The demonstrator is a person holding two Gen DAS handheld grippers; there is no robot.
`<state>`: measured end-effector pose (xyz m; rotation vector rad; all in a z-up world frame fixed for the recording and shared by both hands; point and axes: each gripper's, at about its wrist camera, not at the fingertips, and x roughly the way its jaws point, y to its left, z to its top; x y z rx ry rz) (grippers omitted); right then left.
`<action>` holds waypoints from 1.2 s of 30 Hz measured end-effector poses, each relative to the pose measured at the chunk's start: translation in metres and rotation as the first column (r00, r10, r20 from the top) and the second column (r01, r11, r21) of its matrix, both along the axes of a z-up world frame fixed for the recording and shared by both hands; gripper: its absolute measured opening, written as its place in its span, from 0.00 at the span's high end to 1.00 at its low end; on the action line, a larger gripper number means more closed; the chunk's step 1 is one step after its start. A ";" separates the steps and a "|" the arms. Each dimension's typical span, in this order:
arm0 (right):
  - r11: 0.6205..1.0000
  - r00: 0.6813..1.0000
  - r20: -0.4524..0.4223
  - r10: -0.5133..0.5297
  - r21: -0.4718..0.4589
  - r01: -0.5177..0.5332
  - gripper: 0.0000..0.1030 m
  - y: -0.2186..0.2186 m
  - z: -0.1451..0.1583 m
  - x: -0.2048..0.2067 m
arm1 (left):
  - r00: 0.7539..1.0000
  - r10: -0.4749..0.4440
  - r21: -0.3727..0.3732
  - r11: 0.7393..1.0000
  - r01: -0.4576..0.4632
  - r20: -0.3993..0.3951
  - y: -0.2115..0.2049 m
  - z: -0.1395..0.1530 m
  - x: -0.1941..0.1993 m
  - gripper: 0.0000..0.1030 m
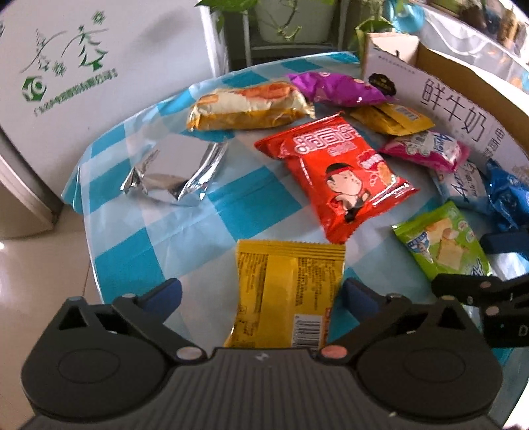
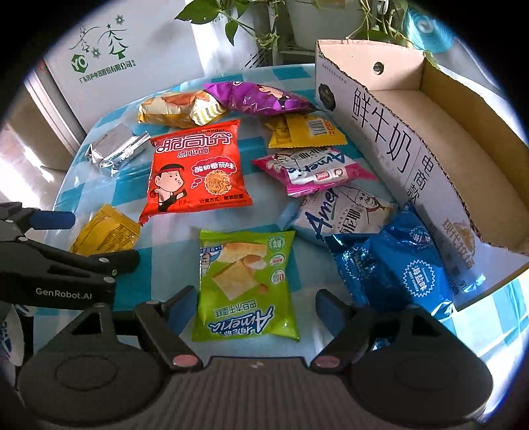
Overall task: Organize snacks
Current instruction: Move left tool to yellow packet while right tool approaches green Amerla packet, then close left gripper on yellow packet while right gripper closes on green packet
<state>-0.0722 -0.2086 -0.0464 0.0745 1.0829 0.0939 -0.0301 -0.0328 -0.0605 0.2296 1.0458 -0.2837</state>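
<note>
Snack packets lie scattered on a blue-and-white checked tablecloth (image 1: 185, 225). My left gripper (image 1: 263, 292) is open around a yellow packet (image 1: 284, 291) that lies flat on the cloth; its left pad stands well off the packet and its right pad is close to the edge. My right gripper (image 2: 256, 304) is open on either side of a green cracker packet (image 2: 244, 284), which also rests on the cloth. A red noodle packet (image 2: 198, 168) lies in the middle. An open cardboard milk box (image 2: 380, 139) stands at the right with nothing visible inside.
Beyond the red packet lie an orange-and-white packet (image 2: 172, 109), a purple one (image 2: 261, 99), a silver foil one (image 2: 112, 149), a yellow one (image 2: 304, 130), a pink one (image 2: 310, 172), a white one (image 2: 344, 211) and blue ones (image 2: 396, 268). A white carton (image 1: 82, 59) and potted plants (image 1: 291, 20) stand behind the table.
</note>
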 end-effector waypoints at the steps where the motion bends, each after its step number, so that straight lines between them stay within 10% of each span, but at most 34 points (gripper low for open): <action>1: 1.000 1.000 0.000 0.002 -0.002 -0.002 0.18 0.001 0.000 0.000 | 1.000 0.015 -0.016 1.000 -0.015 -0.011 0.002 -0.001 0.001 0.00; 18: 0.995 0.998 0.030 0.057 -0.083 -0.055 0.25 0.010 -0.003 0.002 | 0.999 0.038 -0.042 0.998 -0.036 0.038 0.005 -0.002 -0.010 0.03; 28: 0.996 0.997 0.063 0.049 -0.077 -0.044 0.44 0.004 0.002 -0.002 | 0.997 0.004 -0.063 0.998 0.001 0.078 -0.006 0.008 -0.023 0.46; 36: 0.989 0.988 0.120 0.098 -0.123 -0.083 0.44 0.010 0.006 -0.013 | 0.994 0.034 -0.070 0.997 -0.026 0.108 -0.010 0.013 -0.029 0.51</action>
